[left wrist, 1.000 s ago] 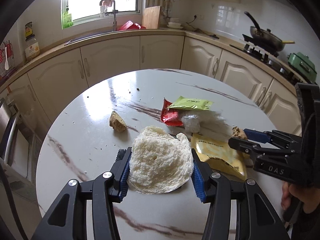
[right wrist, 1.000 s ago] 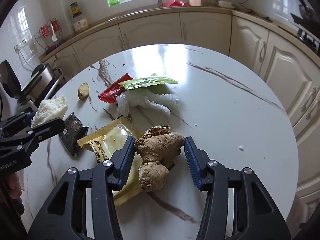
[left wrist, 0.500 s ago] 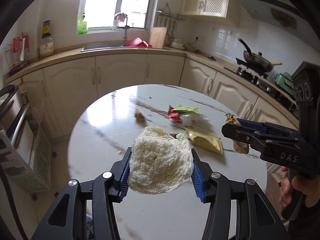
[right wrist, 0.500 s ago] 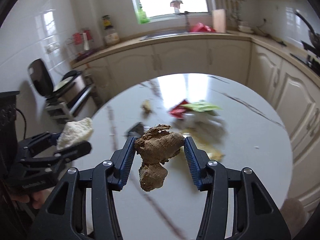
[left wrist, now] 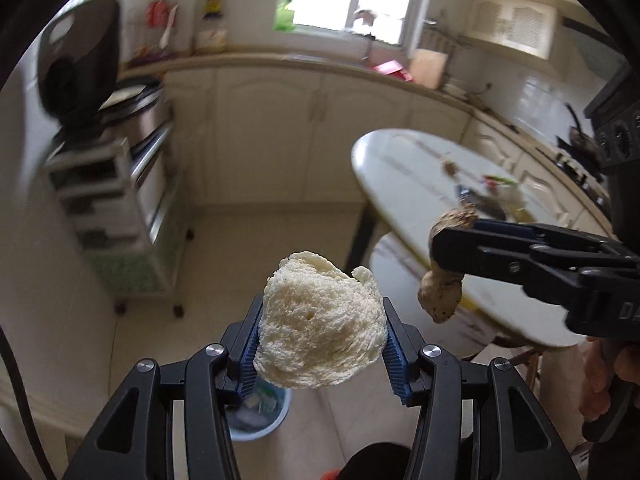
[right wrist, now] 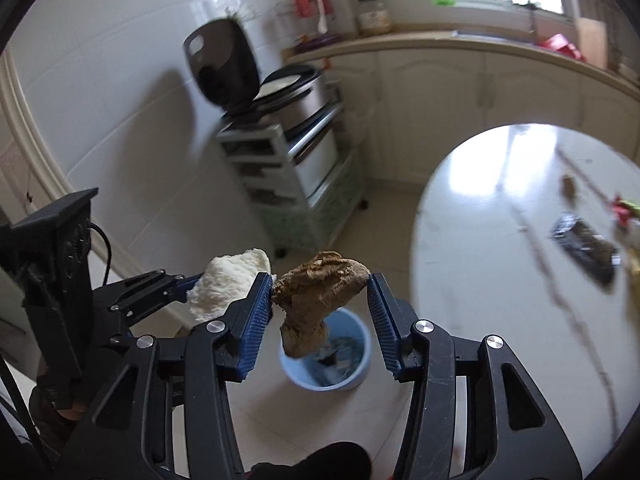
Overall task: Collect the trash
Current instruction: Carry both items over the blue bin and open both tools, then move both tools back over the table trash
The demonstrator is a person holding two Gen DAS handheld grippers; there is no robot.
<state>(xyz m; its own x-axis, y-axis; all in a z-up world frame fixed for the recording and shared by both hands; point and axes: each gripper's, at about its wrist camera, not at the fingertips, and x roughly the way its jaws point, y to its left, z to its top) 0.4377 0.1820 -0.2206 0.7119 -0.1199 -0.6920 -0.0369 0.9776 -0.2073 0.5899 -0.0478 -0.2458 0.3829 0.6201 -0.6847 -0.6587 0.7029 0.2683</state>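
Both grippers have swung away from the table (right wrist: 460,240) since a second ago, when they hung just over its marble top among the litter; now the floor fills both views and the blue bin (right wrist: 352,376) sits below the fingers, so the carry looks nearly done and the drop is probably the next step. The left gripper (left wrist: 320,344) stays clamped on the bread (left wrist: 320,332), its blue pads pressing into both sides of the soft lump, and the right gripper (right wrist: 320,308) stays clamped on the ginger (right wrist: 316,292), whose lower knob dangles free over the bin's mouth. The two loads ride just beside each other. More trash is left on the table: a black packet (right wrist: 584,248), a red and green wrapper at the far edge, and a small brown scrap (right wrist: 568,188), so the job is only partly through. Motion blur smears the cabinets, cart and table, and the wrappers cannot be read. In the left view the bin is mostly hidden behind the gripper's fingers and the bread; what lies in it is only a pale, indistinct jumble. A dark shape at the bottom edge of both views is cut off and cannot be identified.
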